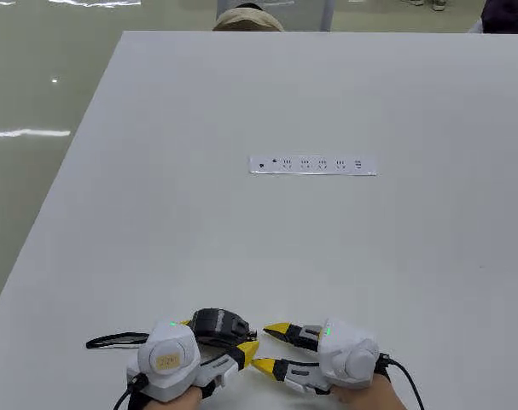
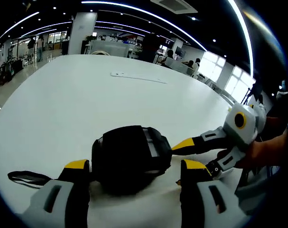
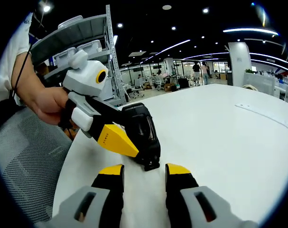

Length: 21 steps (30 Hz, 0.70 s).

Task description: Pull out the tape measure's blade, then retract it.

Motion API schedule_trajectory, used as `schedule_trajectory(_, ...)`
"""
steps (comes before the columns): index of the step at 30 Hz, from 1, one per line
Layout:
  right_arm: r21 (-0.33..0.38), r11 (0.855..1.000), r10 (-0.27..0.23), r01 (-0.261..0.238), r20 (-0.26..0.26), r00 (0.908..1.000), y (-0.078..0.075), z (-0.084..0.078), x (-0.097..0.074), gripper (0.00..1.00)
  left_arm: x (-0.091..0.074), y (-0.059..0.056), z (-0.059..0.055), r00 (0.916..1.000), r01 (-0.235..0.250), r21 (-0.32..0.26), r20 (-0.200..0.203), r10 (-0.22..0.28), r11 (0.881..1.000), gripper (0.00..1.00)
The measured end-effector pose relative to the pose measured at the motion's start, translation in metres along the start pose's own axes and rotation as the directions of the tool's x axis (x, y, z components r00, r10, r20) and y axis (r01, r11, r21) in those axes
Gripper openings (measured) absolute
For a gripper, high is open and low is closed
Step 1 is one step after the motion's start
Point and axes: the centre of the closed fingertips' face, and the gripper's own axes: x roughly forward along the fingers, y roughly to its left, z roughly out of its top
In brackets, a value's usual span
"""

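The tape measure (image 1: 218,326), a black case with its blade not yet drawn out, sits at the near edge of the white surface (image 1: 310,248). Its wrist strap (image 1: 113,340) trails off to the left. The case lies crosswise between the two grippers, and its blade mouth (image 3: 151,165) points at the right gripper (image 1: 265,346), which is the nearer one for the pull. In the right gripper view that mouth sits just ahead of the gap between the jaws, touching neither. The right gripper is slightly parted and holds nothing. The left gripper (image 2: 134,166) brackets the case from both sides and appears to clamp it, with one yellow jaw flat against its flank.
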Motion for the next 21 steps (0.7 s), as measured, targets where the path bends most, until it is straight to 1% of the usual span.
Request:
schedule_trajectory(2,0.012,1.000,-0.009,0.010,-0.006,0.9999,-0.001,-0.002,-0.001,0.34,0.000,-0.003,0.000,0.9998,0.018,0.013,-0.004,-0.018,1.000,0.76)
schedule_trajectory(3,0.015,1.000,-0.017,0.017,-0.008,0.9998,-0.002,-0.003,-0.002,0.35,0.000,-0.004,-0.002,0.9996,0.025,0.018,-0.013,-0.025,1.000,0.76)
schedule_trajectory(8,0.019,1.000,-0.019,0.019,-0.010,0.9998,0.000,-0.002,-0.002,0.35,-0.001,-0.004,-0.002,0.9995,0.030,0.016,-0.008,-0.030,0.999,0.76)
schedule_trajectory(13,0.027,0.999,-0.026,0.026,-0.006,0.9996,0.001,-0.001,-0.005,0.35,-0.003,-0.001,-0.004,0.9996,0.028,0.019,-0.012,-0.027,0.999,0.76)
schedule_trajectory(18,0.032,0.999,-0.039,0.039,-0.002,0.9992,0.000,-0.001,-0.010,0.35,-0.006,0.002,-0.002,0.9993,0.037,0.031,-0.004,-0.037,0.999,0.76)
schedule_trajectory(21,0.036,0.998,-0.051,0.051,0.001,0.9987,0.000,0.000,-0.015,0.36,-0.008,0.003,-0.003,0.9990,0.045,0.039,-0.006,-0.045,0.998,0.76)
